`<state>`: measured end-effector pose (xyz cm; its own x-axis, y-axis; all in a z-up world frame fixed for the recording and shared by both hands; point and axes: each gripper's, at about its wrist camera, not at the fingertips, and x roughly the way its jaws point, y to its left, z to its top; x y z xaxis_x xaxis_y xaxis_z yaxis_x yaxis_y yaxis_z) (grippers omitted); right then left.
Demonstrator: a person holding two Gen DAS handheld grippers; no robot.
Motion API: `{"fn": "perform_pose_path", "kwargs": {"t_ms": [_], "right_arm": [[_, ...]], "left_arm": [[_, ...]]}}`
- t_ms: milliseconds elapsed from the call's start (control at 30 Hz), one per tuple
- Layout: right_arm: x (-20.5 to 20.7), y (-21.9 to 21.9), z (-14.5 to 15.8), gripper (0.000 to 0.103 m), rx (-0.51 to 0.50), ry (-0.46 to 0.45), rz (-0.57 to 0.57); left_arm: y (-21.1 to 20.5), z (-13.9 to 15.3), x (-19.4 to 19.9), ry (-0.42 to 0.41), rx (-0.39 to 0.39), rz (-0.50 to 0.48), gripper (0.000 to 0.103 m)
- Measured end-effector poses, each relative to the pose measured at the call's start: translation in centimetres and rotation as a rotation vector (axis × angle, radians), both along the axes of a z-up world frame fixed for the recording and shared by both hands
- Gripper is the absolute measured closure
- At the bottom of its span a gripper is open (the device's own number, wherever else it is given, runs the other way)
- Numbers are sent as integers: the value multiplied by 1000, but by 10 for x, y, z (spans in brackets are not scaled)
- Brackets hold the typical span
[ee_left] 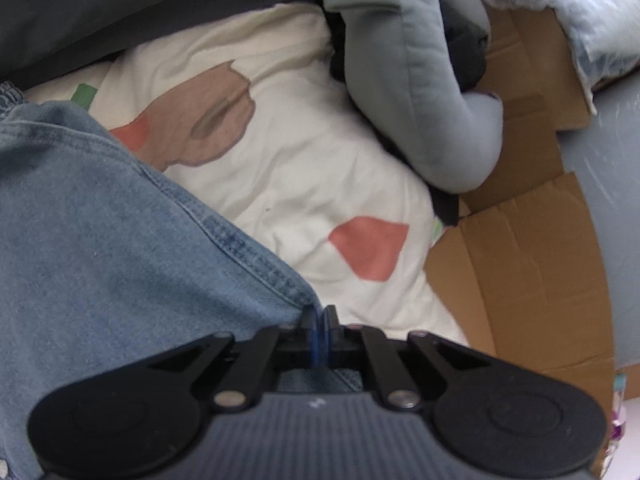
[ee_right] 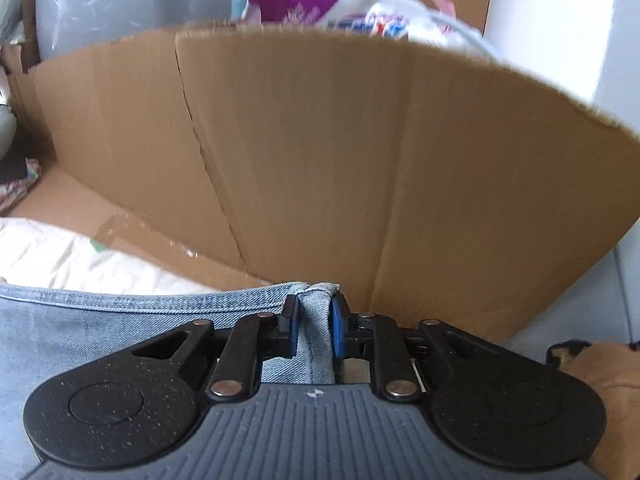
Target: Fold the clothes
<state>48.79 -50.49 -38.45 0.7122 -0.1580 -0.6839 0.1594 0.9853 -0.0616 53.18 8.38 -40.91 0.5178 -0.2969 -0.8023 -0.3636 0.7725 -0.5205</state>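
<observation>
Light blue denim jeans (ee_left: pixel 100 240) lie across a white bedsheet with pink and brown patches (ee_left: pixel 280 160). My left gripper (ee_left: pixel 320 314) is shut on the corner of the jeans' stitched hem, its blue pads pressed together and denim showing below them. In the right wrist view the jeans (ee_right: pixel 100 320) spread to the left. My right gripper (ee_right: pixel 314 300) is shut on a bunched fold of the hem, which stands up between the blue pads.
A tall cardboard wall (ee_right: pixel 320 160) stands close in front of the right gripper, and cardboard flaps (ee_left: pixel 520 260) line the sheet's right side. A grey padded garment (ee_left: pixel 424 80) lies at the far right of the sheet. Dark fabric (ee_left: pixel 120 8) sits at the back.
</observation>
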Motion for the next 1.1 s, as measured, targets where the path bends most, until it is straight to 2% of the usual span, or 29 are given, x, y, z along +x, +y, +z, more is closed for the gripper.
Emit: {"fn": "perform_pose_path", "kwargs": {"t_ms": [133, 400, 533, 567, 633, 700, 833, 933, 1100], "right_arm": [[10, 0, -3, 88, 0, 15, -8], [31, 1, -36, 88, -7, 73, -32], [44, 4, -58, 85, 5, 124, -51], [45, 4, -57, 84, 10, 120, -61], [44, 5, -54, 80, 15, 113, -73], [41, 7, -48, 70, 14, 106, -78], [29, 12, -31, 69, 7, 93, -56], [18, 14, -18, 69, 15, 85, -42], [-5, 22, -6, 69, 59, 95, -4]], "left_arm": [[-2, -5, 6, 11, -2, 9, 101], [-6, -30, 17, 45, 10, 16, 100], [-4, -42, 22, 66, -11, 7, 92], [-4, -39, 23, 68, -14, -8, 92], [-3, -31, 23, 64, -14, -51, 80], [0, -19, 20, 49, 1, -85, 74], [17, 7, 12, 2, 85, -109, 74], [37, 20, 9, -13, 136, -83, 74], [65, 19, 6, 4, 203, -69, 75]]}}
